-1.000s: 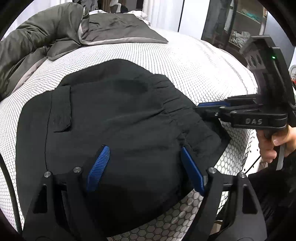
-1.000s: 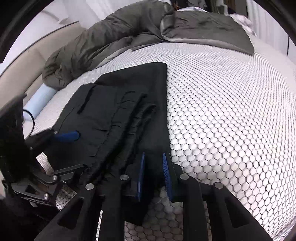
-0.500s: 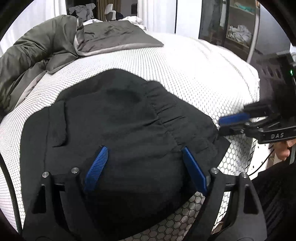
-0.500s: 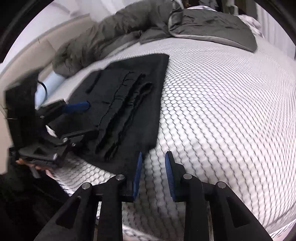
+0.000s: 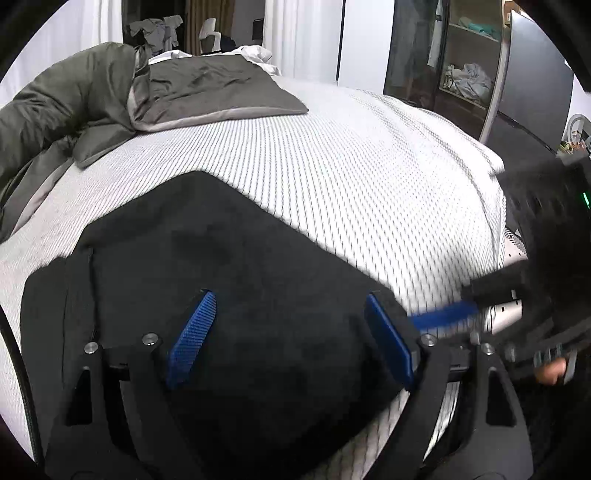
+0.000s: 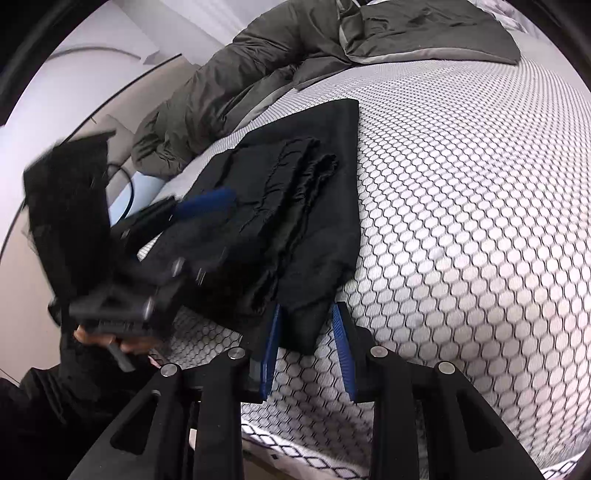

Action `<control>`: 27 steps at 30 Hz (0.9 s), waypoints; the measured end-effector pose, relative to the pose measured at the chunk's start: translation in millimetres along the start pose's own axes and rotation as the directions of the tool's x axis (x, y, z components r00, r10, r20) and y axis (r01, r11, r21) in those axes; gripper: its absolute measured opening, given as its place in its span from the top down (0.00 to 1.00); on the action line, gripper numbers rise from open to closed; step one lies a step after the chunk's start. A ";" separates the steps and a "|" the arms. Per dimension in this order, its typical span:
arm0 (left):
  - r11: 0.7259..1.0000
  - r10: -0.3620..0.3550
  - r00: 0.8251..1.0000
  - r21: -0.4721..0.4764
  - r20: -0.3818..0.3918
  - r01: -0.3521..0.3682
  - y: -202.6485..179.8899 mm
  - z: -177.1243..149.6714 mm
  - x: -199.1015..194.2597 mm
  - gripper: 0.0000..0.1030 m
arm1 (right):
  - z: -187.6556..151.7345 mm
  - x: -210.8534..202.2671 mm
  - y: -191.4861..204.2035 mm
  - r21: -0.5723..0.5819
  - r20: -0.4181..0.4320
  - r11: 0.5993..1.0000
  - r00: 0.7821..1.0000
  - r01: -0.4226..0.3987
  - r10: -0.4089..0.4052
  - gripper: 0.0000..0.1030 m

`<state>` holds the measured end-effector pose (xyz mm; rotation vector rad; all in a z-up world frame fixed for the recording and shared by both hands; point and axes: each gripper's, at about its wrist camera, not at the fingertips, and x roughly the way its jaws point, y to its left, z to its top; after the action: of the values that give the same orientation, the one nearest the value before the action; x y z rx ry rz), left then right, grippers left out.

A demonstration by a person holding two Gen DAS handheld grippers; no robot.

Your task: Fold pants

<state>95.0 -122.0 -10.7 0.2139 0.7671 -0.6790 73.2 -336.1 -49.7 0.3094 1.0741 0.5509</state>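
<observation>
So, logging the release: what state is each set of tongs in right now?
Left tongs: open, holding nothing, over the black pants.
Right tongs: opening, pants corner between the pads, not pinched.

pants [image 6: 295,206] x1 | tools x2: L [image 5: 288,347], R [image 6: 304,347] | duvet [image 6: 236,85] x1, prob. | bed [image 6: 461,221] x1

A bed [image 5: 369,177] with a white honeycomb cover fills the room. A grey quilt [image 5: 66,107] is heaped at ten o'clock, white curtains [image 5: 299,33] at twelve, open shelves [image 5: 469,66] at two.
</observation>
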 end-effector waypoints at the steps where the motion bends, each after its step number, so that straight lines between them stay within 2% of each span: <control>1: 1.000 0.013 1.000 0.008 -0.022 -0.013 -1.4 6.2 9.4 0.21 | -1.8 0.6 -2.5 0.008 0.002 1.000 1.000 -0.005 0.005 0.72; 4: 0.996 0.086 0.988 -0.008 -0.132 -0.088 0.7 15.4 47.8 0.21 | -3.8 1.3 -13.8 0.058 0.011 0.998 1.000 -0.030 0.029 0.72; 5: 0.996 0.078 0.986 -0.031 -0.151 -0.083 4.0 14.6 56.4 0.21 | -3.5 3.5 -16.4 0.075 0.023 0.997 0.999 -0.035 0.033 0.79; 6: 0.996 0.077 0.986 -0.039 -0.151 -0.084 4.4 13.8 59.6 0.18 | -3.9 3.9 -17.3 0.081 0.039 0.996 0.999 -0.032 0.029 0.98; 9: 0.995 0.083 0.987 -0.035 -0.141 -0.088 2.7 15.3 62.0 0.16 | -12.0 3.4 -8.8 0.062 0.064 0.998 0.998 -0.016 0.012 0.98; 12: 0.995 0.077 0.988 -0.056 -0.131 -0.085 5.1 14.7 63.5 0.14 | -23.6 -6.2 -4.5 0.088 0.085 0.995 0.996 -0.037 0.029 0.99; 17: 0.993 0.064 0.988 -0.086 -0.138 -0.077 12.0 15.9 56.3 0.16 | -36.9 -9.3 4.6 0.063 0.064 0.996 0.997 -0.056 0.052 0.99; 18: 0.993 0.050 0.990 -0.096 -0.130 -0.063 11.9 16.7 47.7 0.20 | -35.8 -11.9 4.1 0.062 0.068 0.996 0.996 -0.069 0.064 0.98; 21: 0.998 -0.015 0.998 -0.069 -0.061 0.011 5.0 19.9 24.6 0.20 | -35.9 -23.3 1.0 0.066 0.074 0.992 0.992 -0.106 0.101 0.95; 23: 1.000 0.011 0.997 0.007 -0.075 -0.011 -8.7 19.0 29.7 0.20 | -38.8 -34.1 -4.4 0.083 0.107 0.990 0.989 -0.113 0.104 0.95; 24: 0.998 0.049 0.993 0.046 -0.104 -0.044 -15.3 15.0 40.2 0.20 | -39.0 -36.6 -7.8 0.099 0.119 0.989 0.988 -0.111 0.099 0.94; 27: 0.991 0.116 0.986 0.087 -0.120 -0.106 -26.3 7.3 48.9 0.20 | -40.3 -38.9 -16.7 0.127 0.110 0.989 0.992 -0.083 0.069 0.94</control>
<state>107.9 -169.1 -38.2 0.3730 0.8416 -0.5954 27.8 -372.8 -47.3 0.4910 1.0011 0.5270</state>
